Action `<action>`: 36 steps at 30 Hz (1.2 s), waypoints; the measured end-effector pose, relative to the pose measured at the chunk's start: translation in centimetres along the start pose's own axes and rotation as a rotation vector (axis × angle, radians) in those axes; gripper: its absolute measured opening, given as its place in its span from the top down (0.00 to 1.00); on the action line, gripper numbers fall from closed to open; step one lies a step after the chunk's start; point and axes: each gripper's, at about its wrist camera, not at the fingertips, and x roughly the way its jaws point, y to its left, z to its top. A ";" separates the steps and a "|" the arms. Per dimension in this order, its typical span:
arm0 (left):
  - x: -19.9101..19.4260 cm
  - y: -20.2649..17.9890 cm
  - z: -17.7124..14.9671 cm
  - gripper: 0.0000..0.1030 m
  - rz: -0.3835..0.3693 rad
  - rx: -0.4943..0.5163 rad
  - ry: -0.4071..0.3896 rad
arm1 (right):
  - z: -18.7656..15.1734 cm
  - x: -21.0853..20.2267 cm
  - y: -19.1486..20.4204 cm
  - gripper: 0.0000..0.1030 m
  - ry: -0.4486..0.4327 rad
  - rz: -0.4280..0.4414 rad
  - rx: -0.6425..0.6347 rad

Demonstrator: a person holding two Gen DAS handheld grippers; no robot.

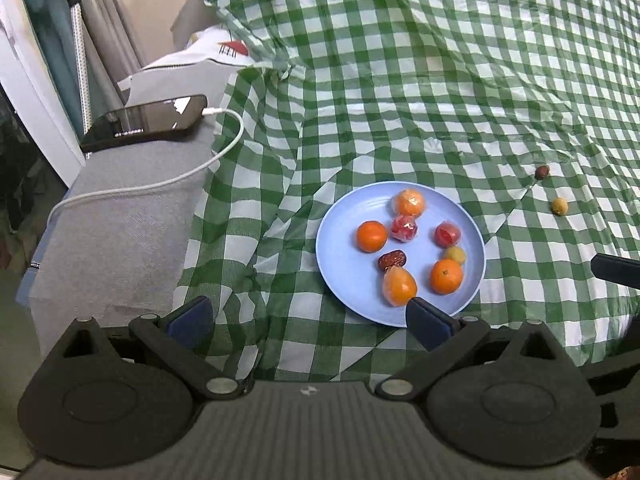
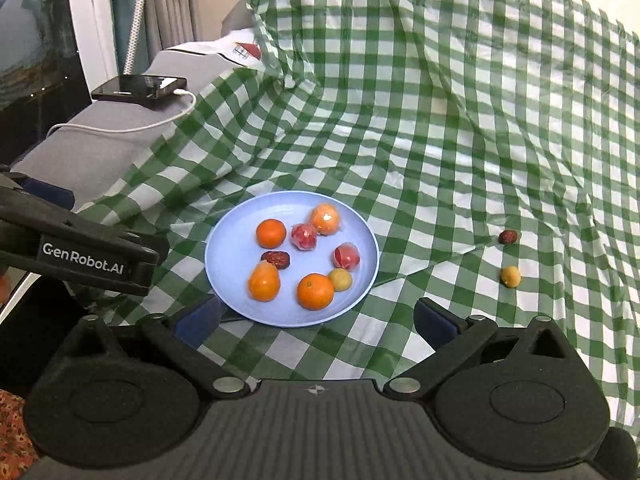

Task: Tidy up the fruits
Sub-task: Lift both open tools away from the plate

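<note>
Both my hand-held grippers, left [image 1: 308,318] and right [image 2: 316,322], gape wide, empty. Plate [image 2: 362,280] holds most fruit; small yellow fruit [image 2: 511,277] lies apart on cloth: light, round, rolls easily—I'd pinch across its middle.

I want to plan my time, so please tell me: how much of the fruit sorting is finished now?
Mostly done: seven fruits lie on the round light-blue plate. In hand: nothing; the left claw and right claw are both open and empty. Left: a small dark-red fruit and a small yellow fruit lie on the green checked cloth, right of the plate.
</note>
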 end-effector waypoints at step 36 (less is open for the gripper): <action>-0.5 -0.5 0.1 0.00 0.000 0.012 -0.003 | -0.4 -0.3 0.1 0.01 -0.008 -0.011 0.028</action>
